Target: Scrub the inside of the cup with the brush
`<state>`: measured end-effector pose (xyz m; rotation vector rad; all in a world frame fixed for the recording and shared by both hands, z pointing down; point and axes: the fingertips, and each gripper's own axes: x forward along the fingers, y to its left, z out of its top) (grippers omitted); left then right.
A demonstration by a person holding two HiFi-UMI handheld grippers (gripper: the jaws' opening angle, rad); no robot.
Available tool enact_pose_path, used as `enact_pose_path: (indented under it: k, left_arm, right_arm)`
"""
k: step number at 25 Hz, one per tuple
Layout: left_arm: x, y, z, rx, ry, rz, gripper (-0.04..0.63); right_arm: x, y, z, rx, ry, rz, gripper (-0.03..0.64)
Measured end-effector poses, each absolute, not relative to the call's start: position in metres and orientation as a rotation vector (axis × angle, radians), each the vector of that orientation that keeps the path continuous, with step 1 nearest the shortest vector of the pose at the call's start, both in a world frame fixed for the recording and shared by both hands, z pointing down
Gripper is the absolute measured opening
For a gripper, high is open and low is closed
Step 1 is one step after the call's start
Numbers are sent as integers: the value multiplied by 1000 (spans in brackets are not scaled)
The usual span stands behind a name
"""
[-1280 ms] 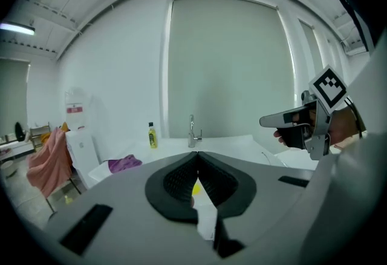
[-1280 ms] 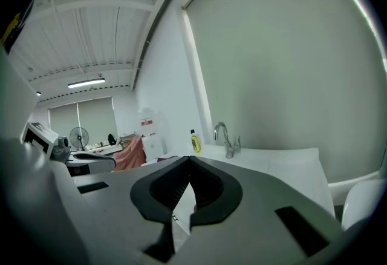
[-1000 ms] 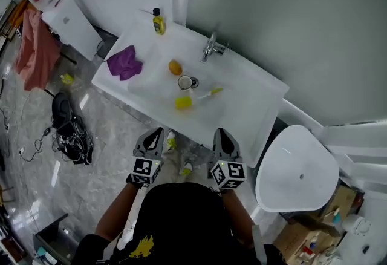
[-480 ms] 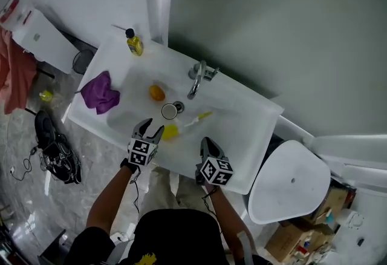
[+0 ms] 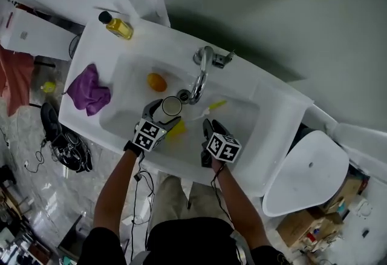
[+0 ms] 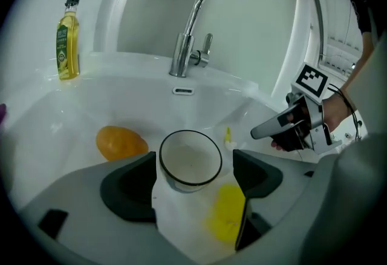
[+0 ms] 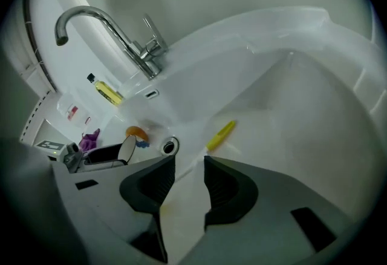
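Note:
A white cup with a dark rim (image 5: 172,105) (image 6: 190,160) stands upright in the sink basin near the drain. My left gripper (image 5: 162,114) (image 6: 193,161) straddles it, jaws opening, a jaw on each side, pads not pressing. The brush, with a yellow handle (image 5: 213,106) (image 7: 220,135), lies flat on the basin floor to the right of the cup. My right gripper (image 5: 208,130) (image 7: 188,164) hovers just short of the brush's white end, jaws opening, nothing gripped between them.
A yellow sponge (image 5: 176,129) (image 6: 225,212) lies under my left gripper. An orange object (image 5: 156,81) (image 6: 121,141) sits left of the cup. The faucet (image 5: 202,73) (image 6: 193,28) arches over the drain (image 7: 170,147). A purple cloth (image 5: 89,89) and an oil bottle (image 5: 119,27) rest on the sink's rim.
Both grippers have moved forward from the sink's front edge into the basin. The left one now straddles the cup. Both pairs of jaws have gone from shut to open.

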<state>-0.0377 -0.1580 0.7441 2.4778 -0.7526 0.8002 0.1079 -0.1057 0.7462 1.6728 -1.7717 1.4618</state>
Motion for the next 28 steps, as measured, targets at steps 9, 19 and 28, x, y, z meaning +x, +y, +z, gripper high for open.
enact_pose_path:
  k: [9,19,28]
  left_arm:
    - [-19,-161,771,2499,-671,815,446]
    - [-9,-161,765,2549,-667,793,440]
    - [-11,-131,719,2514,-636,751,436]
  right_arm:
    - [105,-118,800,1744,-1617,1622,199]
    - [125,-143,783,1871,-1635,1653,75]
    - [163,-156,588,2080,-2051,1272,54]
